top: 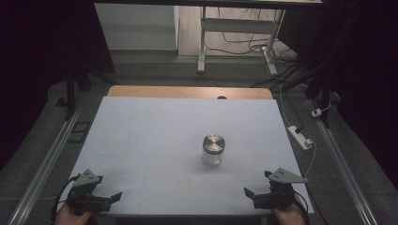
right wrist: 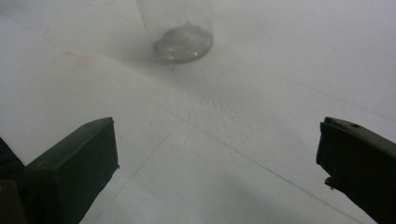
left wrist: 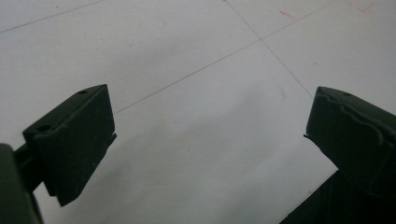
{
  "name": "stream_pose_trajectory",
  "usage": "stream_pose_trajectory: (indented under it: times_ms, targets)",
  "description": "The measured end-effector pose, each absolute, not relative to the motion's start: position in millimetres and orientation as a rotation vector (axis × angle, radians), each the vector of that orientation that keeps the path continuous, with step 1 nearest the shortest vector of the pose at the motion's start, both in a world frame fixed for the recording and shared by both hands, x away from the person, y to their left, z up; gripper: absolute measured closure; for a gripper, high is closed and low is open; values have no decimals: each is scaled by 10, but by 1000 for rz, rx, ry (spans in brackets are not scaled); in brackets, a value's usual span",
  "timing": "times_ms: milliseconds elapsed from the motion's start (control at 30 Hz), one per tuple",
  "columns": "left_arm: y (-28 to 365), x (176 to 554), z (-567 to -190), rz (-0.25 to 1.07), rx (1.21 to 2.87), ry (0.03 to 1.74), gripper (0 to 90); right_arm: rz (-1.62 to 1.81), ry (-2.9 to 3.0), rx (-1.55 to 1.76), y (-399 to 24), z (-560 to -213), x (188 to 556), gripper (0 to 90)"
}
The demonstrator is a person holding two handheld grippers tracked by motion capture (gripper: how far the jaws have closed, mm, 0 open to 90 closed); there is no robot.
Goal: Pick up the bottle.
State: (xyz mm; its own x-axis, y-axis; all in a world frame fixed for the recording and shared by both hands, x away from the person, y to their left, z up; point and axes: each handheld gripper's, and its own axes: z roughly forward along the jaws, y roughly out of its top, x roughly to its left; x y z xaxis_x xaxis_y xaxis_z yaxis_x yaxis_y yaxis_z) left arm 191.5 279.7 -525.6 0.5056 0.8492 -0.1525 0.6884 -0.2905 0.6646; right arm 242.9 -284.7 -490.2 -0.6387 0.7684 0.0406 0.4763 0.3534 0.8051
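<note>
A glass jar [top: 213,151] with a metal screw lid [top: 214,143] stands upright on the white worktop [top: 141,136], slightly right of centre and nearer the front edge than the back edge. Its contents cannot be made out; a small label on its front is too small to read.

The left hand-held gripper [top: 116,196] rests at the front left corner of the worktop, jaws spread, nothing between them. The right hand-held gripper [top: 248,192] rests at the front right corner, jaws likewise spread and empty. Both are well apart from the jar.

In the right gripper view only the jar's blurred base [right wrist: 183,43] can be seen; the upper part is cut off by the frame. In the left gripper view the jaws frame bare worktop with thin lines.

The hands are cut off at the bottom edge of the high view.
</note>
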Motion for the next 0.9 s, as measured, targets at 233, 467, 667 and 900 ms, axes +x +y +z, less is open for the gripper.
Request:
stream_pose_trajectory:
  times_ms: [233,467,667,900]
  targets:
    - [2797,1915,-5257,298,2061,1253,21,1197,2277,1060,-2821,-4878,2425,0]
    - [2796,1917,-5258,298,2061,1255,23,1207,2279,1014,-2771,-4855,2430,0]
    - [2790,1921,-5261,298,2068,1255,25,1210,2293,981,-2719,-4855,2454,0]
    - [2787,1926,-5263,295,2072,1258,27,1225,2314,919,-2615,-4869,2491,0]
